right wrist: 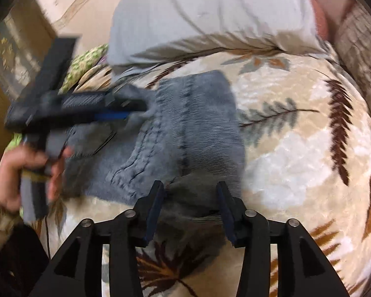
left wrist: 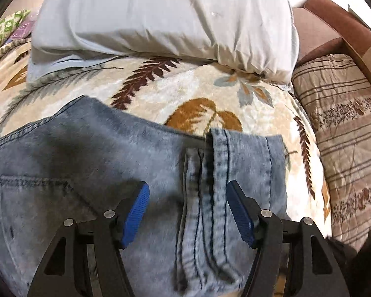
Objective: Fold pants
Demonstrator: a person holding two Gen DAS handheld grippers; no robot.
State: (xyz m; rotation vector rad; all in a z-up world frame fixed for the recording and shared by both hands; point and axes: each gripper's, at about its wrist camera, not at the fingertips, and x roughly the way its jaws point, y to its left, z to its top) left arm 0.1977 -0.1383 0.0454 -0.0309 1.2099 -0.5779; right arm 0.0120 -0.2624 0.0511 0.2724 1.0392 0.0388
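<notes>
Two grippers, both with jaws apart, nothing pinched. Your left gripper [left wrist: 188, 214] hangs wide over jeans [left wrist: 91, 153]; thick stitched seam runs between pads, untouched. Your right gripper [right wrist: 190, 210] sits at 6 o'clock edge of jeans [right wrist: 193, 128], cloth between pads, no squeeze visible. Jeans lie folded, compact, on leaf-print blanket [left wrist: 160, 94]; pillow [left wrist: 160, 17] at 12 o'clock. Denim likely heavy, limp, not slippery. Pinch doubled hem or seam edges; single layer will probably sag.

My left wrist view looked steeply down, close over the jeans [left wrist: 111, 148] toward the pillow [left wrist: 160, 17]. My right wrist view, blurred, sat seemingly farther back, sharing jeans [right wrist: 193, 128], pillow [right wrist: 210, 12] and leaf-print blanket [right wrist: 296, 148].
</notes>
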